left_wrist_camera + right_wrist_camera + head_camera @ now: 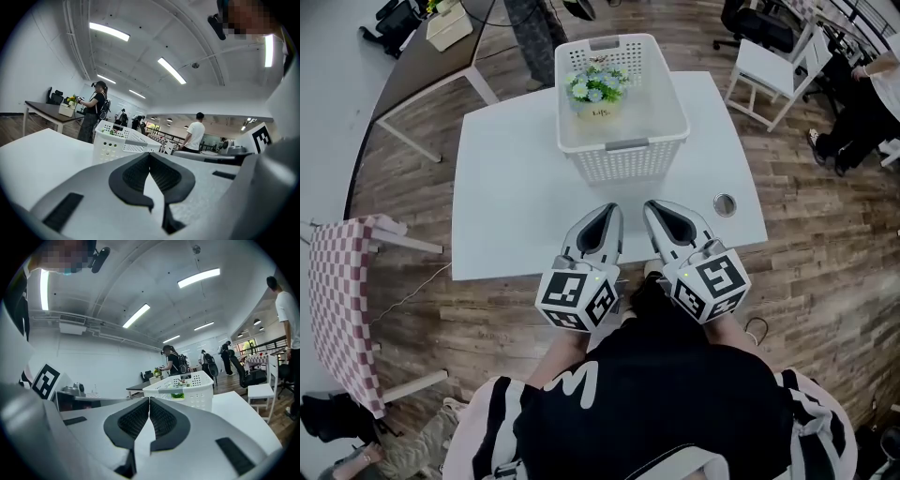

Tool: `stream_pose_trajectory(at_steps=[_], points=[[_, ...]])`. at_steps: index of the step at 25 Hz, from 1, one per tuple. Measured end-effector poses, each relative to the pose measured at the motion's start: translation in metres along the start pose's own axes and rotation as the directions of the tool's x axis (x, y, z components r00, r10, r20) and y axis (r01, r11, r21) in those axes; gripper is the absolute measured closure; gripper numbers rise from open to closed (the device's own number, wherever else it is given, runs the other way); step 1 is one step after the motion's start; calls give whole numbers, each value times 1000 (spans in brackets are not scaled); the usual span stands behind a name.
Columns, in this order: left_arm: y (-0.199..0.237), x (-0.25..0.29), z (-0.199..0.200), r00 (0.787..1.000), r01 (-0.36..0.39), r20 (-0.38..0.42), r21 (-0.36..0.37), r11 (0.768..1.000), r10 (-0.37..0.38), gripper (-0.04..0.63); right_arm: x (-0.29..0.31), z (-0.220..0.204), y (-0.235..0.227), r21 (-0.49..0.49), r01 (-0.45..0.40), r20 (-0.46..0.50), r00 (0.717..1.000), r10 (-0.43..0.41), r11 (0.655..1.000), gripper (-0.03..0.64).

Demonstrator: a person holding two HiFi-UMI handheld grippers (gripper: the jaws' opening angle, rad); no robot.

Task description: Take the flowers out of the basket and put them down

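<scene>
Counts: from left to right, 1 checked cloth (339, 291), 1 bench (511, 202), 1 left claw (613, 210), 1 basket (623, 161), 1 right claw (655, 208), 1 metal disc (725, 204) and 1 white chair (766, 70) are counted. 2 marker cubes (577, 298) are carried, 1 per claw.
Writing: a small label is seen on the pot (598, 111), but its print is too small to be read. Black-and-white square markers are borne on the cubes.
Basket: the white perforated basket is set on the far half of the bench. 2 grey handles are fitted to it, 1 at each short end.
Contents: 1 bunch of flowers (596, 84), blue and white with green leaves, is held upright in the 1 pale pot. The pot is stood inside the basket, toward its far end.
Left claw: it is pressed together at the tips, with nothing pinched. It is held over the near edge of the bench, pointed toward the basket and apart from it.
Right claw: it is likewise pressed together, with nothing pinched. It is held just beside the left claw and also apart from the basket.
Metal disc: it is laid flat on the bench near the right edge, to the right of the right claw.
White chair: it is placed on the wooden floor beyond the far right corner of the bench.
</scene>
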State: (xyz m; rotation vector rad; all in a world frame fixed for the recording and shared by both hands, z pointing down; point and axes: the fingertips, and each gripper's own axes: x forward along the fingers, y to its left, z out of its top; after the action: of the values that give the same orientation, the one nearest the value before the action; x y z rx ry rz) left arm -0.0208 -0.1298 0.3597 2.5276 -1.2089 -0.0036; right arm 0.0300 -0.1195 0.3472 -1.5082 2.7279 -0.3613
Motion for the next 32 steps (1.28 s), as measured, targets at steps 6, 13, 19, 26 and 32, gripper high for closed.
stream_pose_trajectory(at_steps=[6, 13, 19, 26, 32], points=[[19, 41, 30, 999, -24, 35, 11, 1000, 23, 589, 41, 26, -30, -21, -33, 14, 999, 33, 999, 598], [32, 77, 71, 997, -32, 74, 1, 999, 32, 589, 71, 66, -51, -37, -85, 60, 994, 87, 996, 598], [45, 104, 86, 996, -80, 48, 36, 996, 79, 589, 97, 77, -66, -35, -138, 57, 989, 140, 990, 598], [56, 119, 98, 992, -121, 47, 14, 992, 121, 589, 116, 100, -62, -60, -245, 44, 968, 248, 968, 598], [66, 124, 115, 993, -111, 35, 11, 994, 111, 589, 136, 121, -74, -27, -234, 51, 971, 235, 972, 598]])
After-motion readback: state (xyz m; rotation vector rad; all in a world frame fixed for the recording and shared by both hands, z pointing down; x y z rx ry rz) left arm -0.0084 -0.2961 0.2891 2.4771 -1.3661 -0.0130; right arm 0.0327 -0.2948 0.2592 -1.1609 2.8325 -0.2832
